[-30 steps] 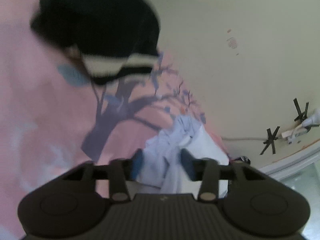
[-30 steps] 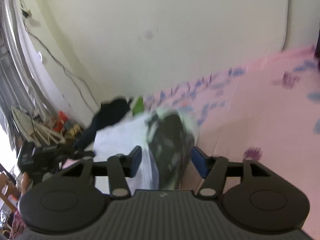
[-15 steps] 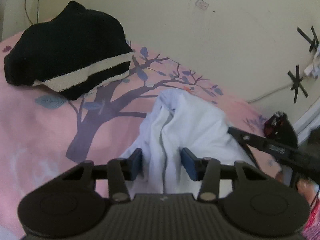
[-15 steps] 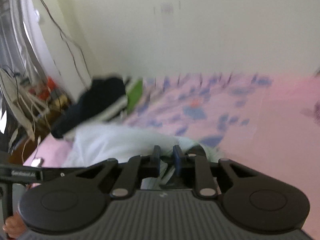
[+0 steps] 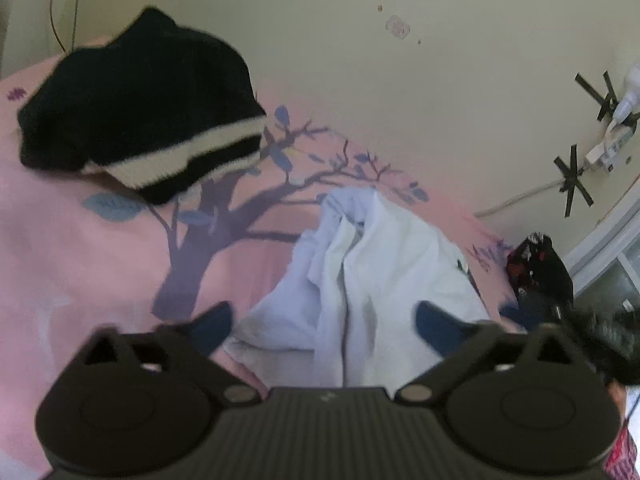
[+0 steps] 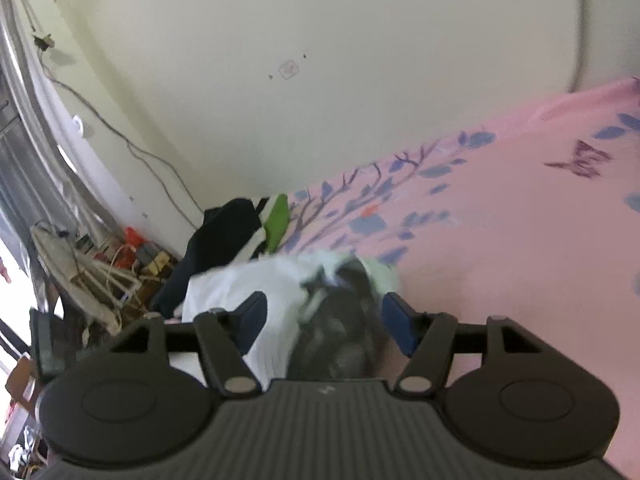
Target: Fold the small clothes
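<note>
So both grippers are over the pink bedsheet (image 5: 80,264) with the tree print, right by the wall. The left gripper (image 5: 322,322) has its jaws spreading wide, and the white garment (image 5: 372,272) lies crumpled on the sheet between the blue pads (image 5: 434,322) without either pad pressing on it, so it looks let go. Further up the bed sits a black sweater (image 5: 136,92) with a cream stripe along its hem, well apart from the white piece. Over on the other side, the right gripper (image 6: 324,320) is opening up too, with a dark patterned garment (image 6: 340,320) with pale green edging bunched in the gap; it's blurry, but the pads don't seem to squeeze it. That dark piece rests partly on the white cloth, near the edge of the bed, and past it there's a heap of dark clothes (image 6: 216,248) with something bright green.
</note>
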`<state>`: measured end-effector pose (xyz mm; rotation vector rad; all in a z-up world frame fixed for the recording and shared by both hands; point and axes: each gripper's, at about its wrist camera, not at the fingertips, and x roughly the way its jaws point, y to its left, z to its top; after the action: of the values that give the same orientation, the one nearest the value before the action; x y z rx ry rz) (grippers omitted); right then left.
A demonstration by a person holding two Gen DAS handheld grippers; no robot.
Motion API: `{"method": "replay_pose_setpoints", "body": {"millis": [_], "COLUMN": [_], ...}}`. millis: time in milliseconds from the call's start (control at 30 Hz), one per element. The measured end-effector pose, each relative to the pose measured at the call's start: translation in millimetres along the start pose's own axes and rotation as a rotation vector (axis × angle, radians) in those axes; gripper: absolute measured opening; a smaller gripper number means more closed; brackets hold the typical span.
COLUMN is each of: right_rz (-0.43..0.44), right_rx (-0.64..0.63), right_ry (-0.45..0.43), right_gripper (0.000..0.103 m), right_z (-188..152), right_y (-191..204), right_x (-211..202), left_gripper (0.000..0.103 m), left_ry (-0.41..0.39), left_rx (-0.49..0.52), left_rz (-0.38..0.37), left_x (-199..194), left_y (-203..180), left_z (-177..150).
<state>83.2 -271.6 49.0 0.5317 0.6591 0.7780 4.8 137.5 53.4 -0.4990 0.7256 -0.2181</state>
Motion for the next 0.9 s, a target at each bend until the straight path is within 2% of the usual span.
{"method": "replay_pose_setpoints", "body": {"millis": [167, 367, 500, 533, 567, 633, 767, 900], "right_rz": [0.038, 0.088, 0.12, 0.121, 0.133, 0.134, 0.136, 0.135], "right_rx": [0.049, 0.047, 0.028, 0.016, 0.011, 0.016, 0.023, 0.036], "right_ry": [0.089, 0.162, 0.172, 0.167, 0.166, 0.155, 0.137, 0.137], "right_gripper": [0.058, 0.058, 0.06, 0.07, 0.075, 0.077, 0.072, 0.072], "right_z": [-21.5, -37.7, -34.8, -33.3, -32.2, -31.9, -35.5, -36.1], "right_y": [-16.5, -8.7, 4.3, 8.5, 12.1, 14.4, 8.4, 3.0], "right_x": [-19.3, 0.0, 25.3, 30.5, 35.0, 38.6, 32.6, 24.0], "left_gripper": [0.103, 0.103, 0.103, 0.103, 0.103, 0.103, 0.103, 0.103], "left_ry": [0.051, 0.086, 0.088, 0.09, 0.092, 0.096, 0.088, 0.088], "left_rx": [-0.008, 0.042, 0.045, 0.035, 0.024, -0.012, -0.08, -0.111], "left_rz": [-0.074, -0.112, -0.138, -0.149, -0.158, -0.178, -0.206, -0.215], "left_x": [7.6, 19.3, 18.3, 17.9, 17.6, 17.1, 10.7, 3.8], "left_y": [1.3, -6.4, -1.5, 1.4, 4.2, 11.9, 25.0, 30.0], "left_z": [0.8, -5.9, -6.2, -5.1, -3.9, -0.5, 2.8, 0.1]}}
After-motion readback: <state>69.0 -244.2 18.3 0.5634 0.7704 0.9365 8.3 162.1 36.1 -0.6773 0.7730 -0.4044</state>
